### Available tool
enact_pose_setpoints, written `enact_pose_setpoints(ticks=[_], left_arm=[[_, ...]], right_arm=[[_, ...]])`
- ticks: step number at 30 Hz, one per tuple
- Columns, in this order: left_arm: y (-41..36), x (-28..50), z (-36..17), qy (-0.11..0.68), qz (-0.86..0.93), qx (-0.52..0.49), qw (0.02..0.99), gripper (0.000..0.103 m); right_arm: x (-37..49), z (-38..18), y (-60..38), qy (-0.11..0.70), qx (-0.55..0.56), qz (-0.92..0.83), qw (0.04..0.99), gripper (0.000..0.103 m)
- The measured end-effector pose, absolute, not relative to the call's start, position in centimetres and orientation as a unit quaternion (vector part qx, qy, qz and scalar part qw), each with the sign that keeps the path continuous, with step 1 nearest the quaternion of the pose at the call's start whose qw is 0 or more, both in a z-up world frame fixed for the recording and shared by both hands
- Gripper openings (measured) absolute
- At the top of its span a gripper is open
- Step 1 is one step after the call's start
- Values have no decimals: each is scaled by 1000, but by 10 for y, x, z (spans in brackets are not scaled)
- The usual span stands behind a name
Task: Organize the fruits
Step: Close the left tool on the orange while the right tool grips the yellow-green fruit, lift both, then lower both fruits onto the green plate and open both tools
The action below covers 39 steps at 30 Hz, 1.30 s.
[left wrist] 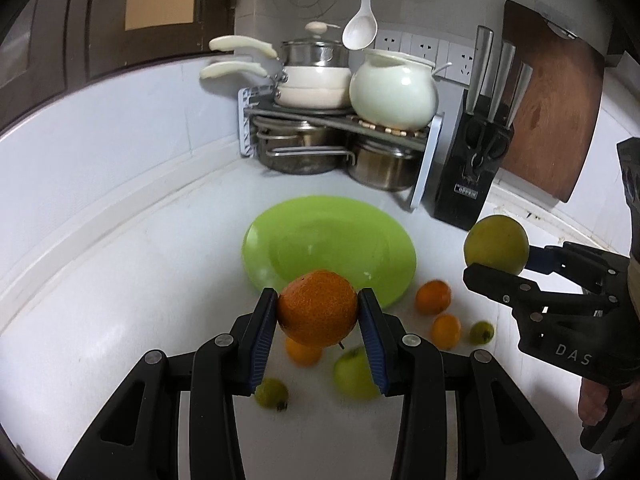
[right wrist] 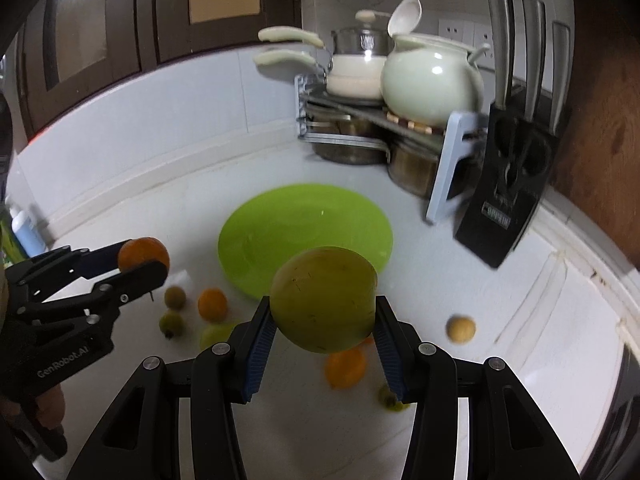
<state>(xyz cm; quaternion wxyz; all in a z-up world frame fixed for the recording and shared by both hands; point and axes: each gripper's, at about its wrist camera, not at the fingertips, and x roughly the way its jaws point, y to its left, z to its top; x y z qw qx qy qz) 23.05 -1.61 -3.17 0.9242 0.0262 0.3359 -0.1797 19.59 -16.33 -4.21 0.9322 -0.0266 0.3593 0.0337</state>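
My left gripper (left wrist: 318, 312) is shut on a large orange (left wrist: 317, 307) and holds it above the counter, just short of the green plate (left wrist: 328, 246). My right gripper (right wrist: 324, 320) is shut on a big yellow-green fruit (right wrist: 324, 299), also lifted, near the plate's front edge (right wrist: 280, 232). In the left wrist view the right gripper (left wrist: 498, 258) holds that fruit (left wrist: 496, 244) to the right of the plate. In the right wrist view the left gripper (right wrist: 138, 258) holds the orange (right wrist: 143, 253) to the left. The plate holds no fruit.
Several small oranges (left wrist: 433, 297) and green fruits (left wrist: 354, 374) lie loose on the white counter in front of the plate. A small yellow fruit (right wrist: 461, 329) lies apart to the right. A pot rack (left wrist: 332, 120), knife block (left wrist: 470, 176) and cutting board (left wrist: 556, 100) stand behind.
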Motion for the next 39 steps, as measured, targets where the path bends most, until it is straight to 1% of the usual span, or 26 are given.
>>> enact_pose_setpoints(ticks=[9, 14, 19, 34, 39], left_arm=[[-27, 268, -22, 337, -190, 35, 921, 41], [-29, 298, -26, 363, -200, 25, 910, 41], [-31, 331, -35, 393, -203, 28, 896, 41], [-42, 419, -62, 443, -219, 49, 868, 41], [-47, 447, -78, 468, -219, 52, 855, 41]], right_arm=[[225, -33, -165, 354, -45, 48, 933, 49], [251, -36, -163, 367, -49, 60, 927, 49], [280, -43, -160, 391, -49, 69, 917, 49], [359, -61, -164, 439, -72, 82, 892, 49], [385, -76, -162, 465, -82, 93, 877, 49]])
